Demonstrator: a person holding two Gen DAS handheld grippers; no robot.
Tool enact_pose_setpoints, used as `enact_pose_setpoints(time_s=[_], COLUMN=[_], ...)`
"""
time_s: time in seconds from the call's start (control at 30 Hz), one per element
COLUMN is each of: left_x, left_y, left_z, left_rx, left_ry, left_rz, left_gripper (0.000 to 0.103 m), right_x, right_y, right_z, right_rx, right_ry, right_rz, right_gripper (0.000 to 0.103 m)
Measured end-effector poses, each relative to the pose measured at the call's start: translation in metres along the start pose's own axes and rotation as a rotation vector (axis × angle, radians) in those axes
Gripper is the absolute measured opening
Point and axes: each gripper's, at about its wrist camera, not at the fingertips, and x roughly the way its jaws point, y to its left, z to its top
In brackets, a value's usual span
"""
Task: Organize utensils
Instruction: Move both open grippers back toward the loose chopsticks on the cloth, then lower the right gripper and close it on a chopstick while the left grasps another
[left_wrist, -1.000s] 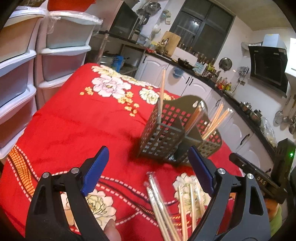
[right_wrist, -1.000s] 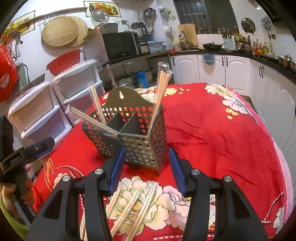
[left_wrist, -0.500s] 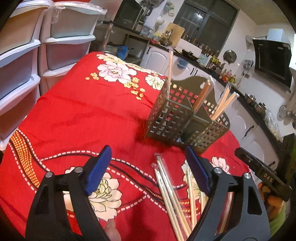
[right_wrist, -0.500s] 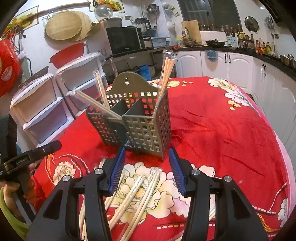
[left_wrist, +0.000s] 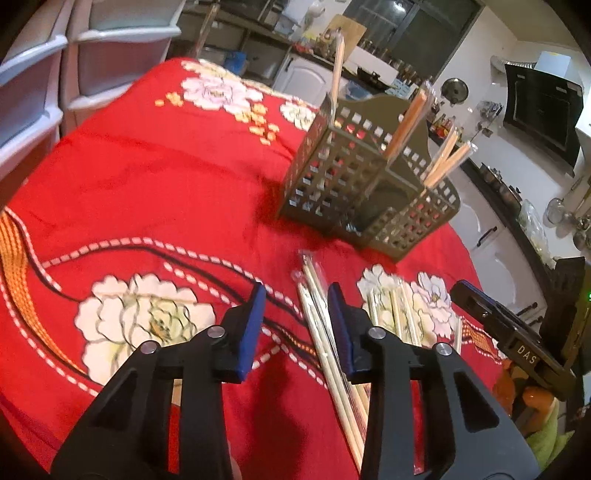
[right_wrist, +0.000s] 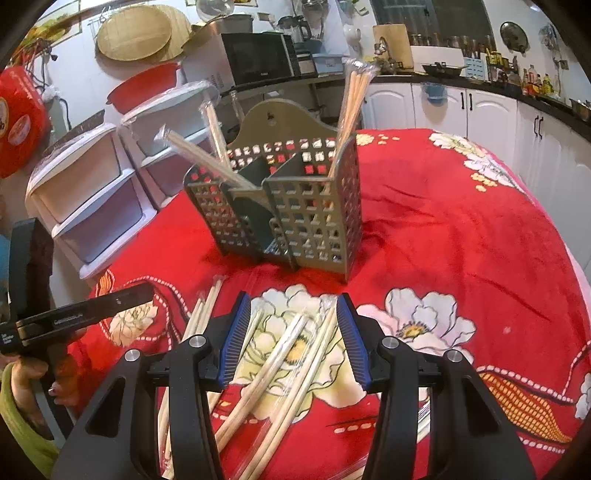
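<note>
Wrapped chopsticks (right_wrist: 280, 354) run under the right tool (right_wrist: 291, 332) and off the bottom edge; holder (left_wrist: 369, 192) blurred in left view.

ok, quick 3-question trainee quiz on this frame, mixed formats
1. True or false: the left gripper has its fingers shut on a chopstick pack.
2. The loose wrapped chopsticks lie: A) inside the holder B) on the red tablecloth C) in a drawer
3. Fill in: the grey perforated holder stands ____ on the table.

Key: 1 false; 2 B; 3 upright
</note>
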Motion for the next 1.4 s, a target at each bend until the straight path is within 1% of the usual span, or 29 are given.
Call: enact_pose_setpoints(time_s=[0.1,0.17,0.37,0.5,0.67,0.7,0.73,0.8,0.93,1.1,1.4], left_x=[0.008,0.012,0.027,0.038,0.044,0.045,0.046,0.048,0.053,0.060,0.073], left_y=[-0.001,-0.003,-0.009,-0.008,-0.010,-0.010,-0.011,-0.012,-0.012,-0.014,-0.009], left_z=[-0.006,-0.009,-0.017,-0.019,-0.014,-0.013,-0.012,-0.010,-0.004,0.004,0.018], left_rx=[-0.011,-0.010,-0.001,-0.007,0.005,0.008,0.010,0.016,0.022,0.029,0.003], left_ry=[0.040,0.059,0.115,0.148,0.156,0.158,0.159,0.163,0.172,0.177,0.163], left_rz=[-0.024,-0.033,-0.052,-0.023,-0.001,0.003,0.009,0.017,0.030,0.039,-0.001], left_gripper=[0.019,0.018,0.017,0.016,0.015,0.015,0.014,0.014,0.014,0.014,0.016], right_x=[0.005,0.008,0.017,0.027,0.046,0.050,0.055,0.063,0.074,0.085,0.100], right_y=[0.002,0.003,0.008,0.010,0.009,0.009,0.009,0.009,0.011,0.007,0.007], right_z=[-0.005,-0.008,-0.014,-0.015,-0.015,-0.016,-0.016,-0.016,-0.010,0.000,0.009], right_rx=[0.004,0.000,-0.011,-0.010,-0.007,-0.004,-0.004,-0.006,-0.013,0.010,0.004], right_ry=[0.030,0.045,0.091,0.132,0.190,0.200,0.213,0.235,0.249,0.268,0.266], right_rz=[0.008,0.015,0.041,0.047,0.017,0.013,0.007,-0.008,-0.022,-0.009,0.003], right_gripper=[0.046,0.045,0.037,0.035,0.032,0.030,0.026,0.023,0.023,0.023,0.023])
